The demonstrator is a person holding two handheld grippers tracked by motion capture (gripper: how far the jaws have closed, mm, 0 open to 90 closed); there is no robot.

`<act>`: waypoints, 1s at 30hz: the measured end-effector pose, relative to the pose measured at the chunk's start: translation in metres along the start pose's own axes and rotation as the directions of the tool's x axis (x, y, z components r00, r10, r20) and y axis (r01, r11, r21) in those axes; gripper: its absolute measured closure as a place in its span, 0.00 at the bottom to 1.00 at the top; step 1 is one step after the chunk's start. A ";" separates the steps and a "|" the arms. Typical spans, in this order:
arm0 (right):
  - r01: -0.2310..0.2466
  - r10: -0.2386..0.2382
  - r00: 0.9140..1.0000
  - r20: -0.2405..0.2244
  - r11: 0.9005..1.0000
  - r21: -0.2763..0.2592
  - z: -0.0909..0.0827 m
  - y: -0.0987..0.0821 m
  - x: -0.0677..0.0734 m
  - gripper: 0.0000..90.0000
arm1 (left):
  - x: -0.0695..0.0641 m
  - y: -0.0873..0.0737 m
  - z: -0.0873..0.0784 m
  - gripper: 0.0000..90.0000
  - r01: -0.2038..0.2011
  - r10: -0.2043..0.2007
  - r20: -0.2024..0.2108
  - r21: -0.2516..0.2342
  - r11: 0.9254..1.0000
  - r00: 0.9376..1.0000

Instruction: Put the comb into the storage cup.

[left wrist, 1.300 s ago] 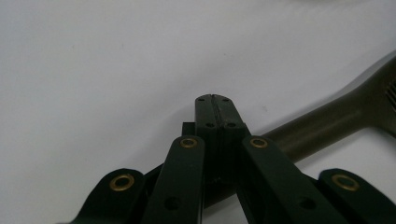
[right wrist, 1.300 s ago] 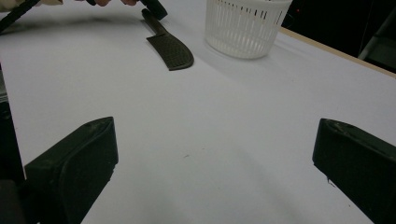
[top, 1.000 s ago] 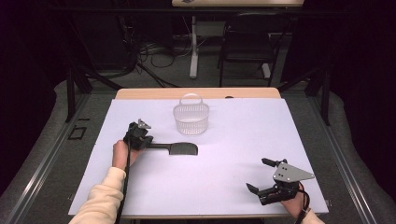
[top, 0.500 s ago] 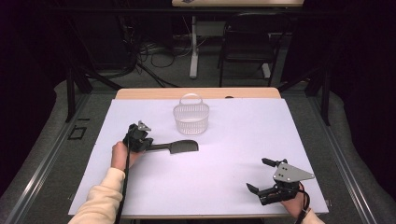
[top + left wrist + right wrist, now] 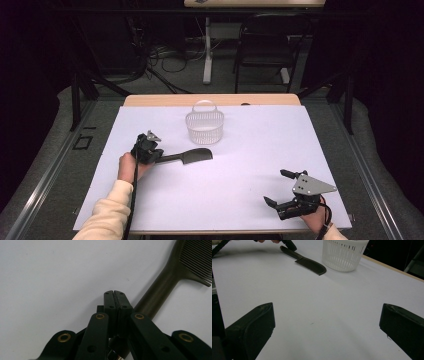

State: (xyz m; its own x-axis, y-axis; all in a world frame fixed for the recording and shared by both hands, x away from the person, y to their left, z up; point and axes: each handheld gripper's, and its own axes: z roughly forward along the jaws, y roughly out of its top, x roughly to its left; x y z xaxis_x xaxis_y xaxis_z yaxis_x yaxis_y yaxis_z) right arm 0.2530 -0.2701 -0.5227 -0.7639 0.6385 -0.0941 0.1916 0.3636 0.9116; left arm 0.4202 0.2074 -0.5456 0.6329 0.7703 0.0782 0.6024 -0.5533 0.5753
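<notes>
A black wide-handled comb (image 5: 186, 156) lies flat at centre-left of the high view, just below the white slatted basket (image 5: 205, 127). The left gripper view reveals its fine teeth and the left gripper (image 5: 115, 300) pressed together beside its handle, gripping nothing. The right gripper (image 5: 279, 188) is spread wide at lower right.

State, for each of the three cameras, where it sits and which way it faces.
High view: above the table's near edge, looking forward and down; both forearms, left gripper, right gripper.
Left gripper view: on that gripper, looking down at the comb handle past shut fingers.
Right gripper view: low, facing across the table; open fingers.
Shared: comb, white basket.
</notes>
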 end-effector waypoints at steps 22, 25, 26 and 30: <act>-0.001 0.001 1.000 -0.002 1.000 -0.004 -0.002 0.000 -0.001 0.00 | 0.006 0.005 -0.019 0.28 0.006 -0.010 -0.040 -0.114 0.994 0.999; -0.008 0.008 1.000 -0.001 1.000 -0.006 -0.002 0.000 -0.001 0.00 | 0.006 0.005 -0.021 0.20 -0.005 0.000 -0.038 -0.117 0.993 0.999; -0.012 0.012 1.000 -0.004 1.000 -0.005 -0.001 -0.001 -0.002 0.00 | 0.006 0.005 -0.022 0.17 -0.007 0.003 -0.035 -0.116 0.993 0.999; -0.026 0.026 1.000 -0.001 1.000 -0.011 -0.002 0.000 -0.001 0.00 | 0.006 0.007 -0.026 0.14 -0.006 0.004 -0.016 -0.119 0.993 1.000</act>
State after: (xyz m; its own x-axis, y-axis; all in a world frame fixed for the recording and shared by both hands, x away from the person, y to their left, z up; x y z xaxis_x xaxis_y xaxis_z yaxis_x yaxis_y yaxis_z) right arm 0.2529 -0.2723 -0.5222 -0.7594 0.6469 -0.0695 0.2050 0.3393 0.9180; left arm 0.4157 0.2168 -0.5195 0.6273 0.7731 0.0934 0.5364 -0.5159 0.6679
